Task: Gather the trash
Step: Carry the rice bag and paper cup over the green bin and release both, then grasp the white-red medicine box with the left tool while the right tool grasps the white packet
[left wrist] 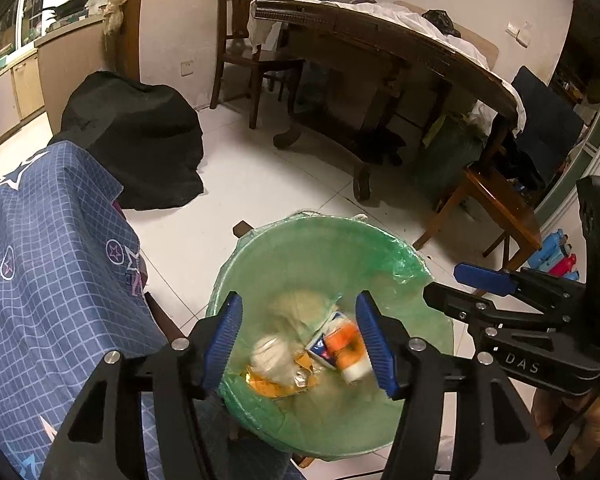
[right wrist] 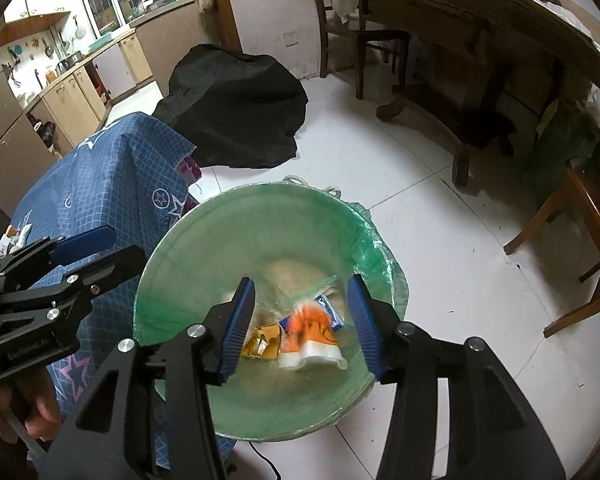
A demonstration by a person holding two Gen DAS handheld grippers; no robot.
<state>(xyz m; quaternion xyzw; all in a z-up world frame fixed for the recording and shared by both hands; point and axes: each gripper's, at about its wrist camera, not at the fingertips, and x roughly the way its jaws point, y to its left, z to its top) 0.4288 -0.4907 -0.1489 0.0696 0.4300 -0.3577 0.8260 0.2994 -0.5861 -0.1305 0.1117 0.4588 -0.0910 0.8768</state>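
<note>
Both tongs hover over the bin (left wrist: 428,320), pointing down into it. Left tongs (left wrist: 298,344) spread, nothing pinched. Right tongs (right wrist: 300,324) spread too, pads clear of the trash. Below and between the left pads: an orange-white tube (left wrist: 346,350), motion-blurred, beside a pale wad (left wrist: 272,356) and yellow foil wrapper (left wrist: 276,384). Right view shows the orange-white item as a crinkly packet (right wrist: 310,340), also blurred; can't tell whether it is resting or falling. Only the right view shows a blue sachet (right wrist: 332,312) under its right pad and a kitchen far left. Only the left view shows coloured bottles on the floor far right. Bin round, lined with thin glossy green film. Checked blue cloth (left wrist: 52,264) drapes left of both tongs. Floor white glossy tile.
</note>
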